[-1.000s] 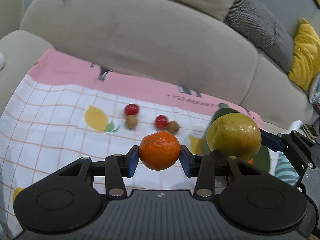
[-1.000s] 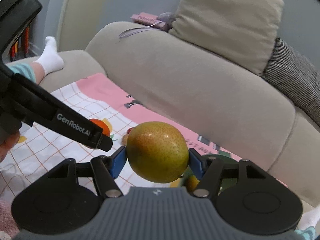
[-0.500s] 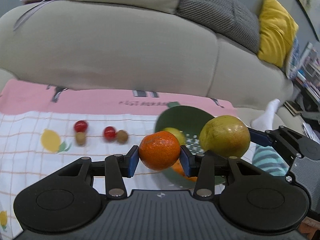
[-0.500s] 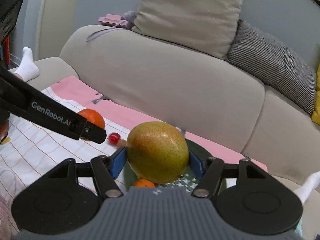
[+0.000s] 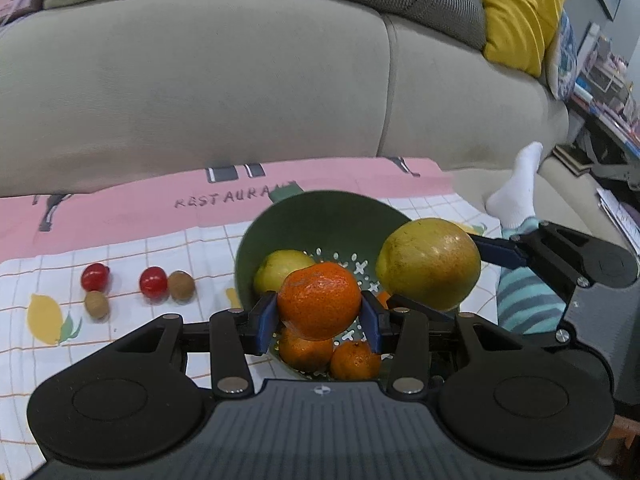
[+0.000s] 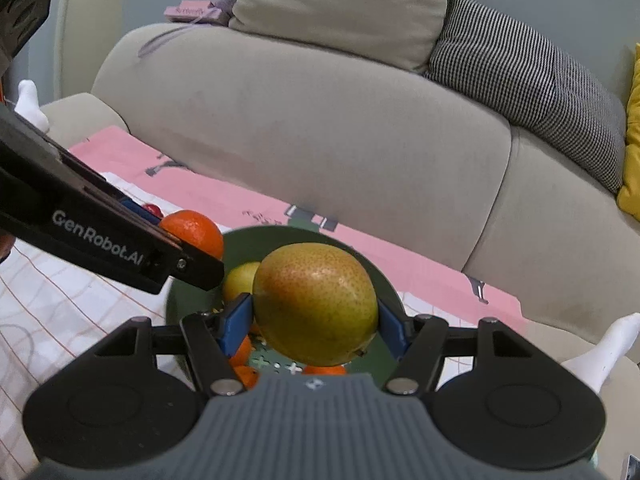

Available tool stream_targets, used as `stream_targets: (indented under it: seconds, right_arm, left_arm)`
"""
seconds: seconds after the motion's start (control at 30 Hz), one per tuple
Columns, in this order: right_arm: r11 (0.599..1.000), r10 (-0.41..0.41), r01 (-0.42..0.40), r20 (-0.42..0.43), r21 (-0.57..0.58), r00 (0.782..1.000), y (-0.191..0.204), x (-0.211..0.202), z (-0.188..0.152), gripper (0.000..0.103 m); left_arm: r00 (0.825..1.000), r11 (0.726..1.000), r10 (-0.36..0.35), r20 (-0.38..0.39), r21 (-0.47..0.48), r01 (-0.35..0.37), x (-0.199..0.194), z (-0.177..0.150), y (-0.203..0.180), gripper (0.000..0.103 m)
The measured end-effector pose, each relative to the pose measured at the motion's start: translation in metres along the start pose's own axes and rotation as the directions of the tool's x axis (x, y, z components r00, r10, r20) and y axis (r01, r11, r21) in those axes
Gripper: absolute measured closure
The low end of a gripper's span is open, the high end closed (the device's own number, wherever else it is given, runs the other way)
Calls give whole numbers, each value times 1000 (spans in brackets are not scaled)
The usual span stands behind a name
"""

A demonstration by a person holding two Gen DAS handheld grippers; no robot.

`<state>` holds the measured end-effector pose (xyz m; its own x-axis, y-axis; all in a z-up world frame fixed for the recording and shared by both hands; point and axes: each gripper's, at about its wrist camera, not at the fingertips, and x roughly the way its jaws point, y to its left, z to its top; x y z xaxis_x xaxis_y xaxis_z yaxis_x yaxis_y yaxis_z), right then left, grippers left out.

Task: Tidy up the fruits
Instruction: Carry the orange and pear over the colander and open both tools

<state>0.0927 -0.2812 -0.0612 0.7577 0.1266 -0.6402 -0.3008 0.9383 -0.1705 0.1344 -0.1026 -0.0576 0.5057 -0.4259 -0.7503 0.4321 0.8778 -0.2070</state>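
Observation:
My left gripper (image 5: 319,316) is shut on an orange tangerine (image 5: 319,300) and holds it above the near part of a green colander bowl (image 5: 320,212). My right gripper (image 6: 314,322) is shut on a yellow-green pear (image 6: 316,304), held above the same bowl (image 6: 280,238); the pear also shows in the left wrist view (image 5: 429,263). The bowl holds a yellow fruit (image 5: 280,266) and several tangerines (image 5: 354,360). Two red cherry tomatoes (image 5: 153,281) and two brown longans (image 5: 181,286) lie on the cloth left of the bowl.
The bowl stands on a checked cloth with a pink border (image 5: 120,208) spread on a beige sofa (image 5: 240,92). Cushions lean on the backrest, one yellow (image 5: 520,12). A person's socked foot (image 5: 516,192) lies right of the bowl.
Both grippers have moved to the right with their fruit, from over the cloth to over the green bowl. Both remain shut on their fruit.

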Motion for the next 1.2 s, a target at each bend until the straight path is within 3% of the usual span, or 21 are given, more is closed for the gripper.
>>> stream_targets:
  seconds: [0.53,0.83,1.2]
  right_arm:
    - [995,46,-54,-87,-89,995,-11,61,-2,39]
    - [982,73,-95,-132,-166,989,-9,94,2,39]
    - [983,86,-119,-222,-143,971,-14,113,-10,39]
  left_arm:
    - [995,997,16,-100,77,-8,47,8,7,54]
    - [991,998,-2,-133,65,11,54,10,16,54]
    - [988,996,-12,-152,87,26,58,10,10,54]
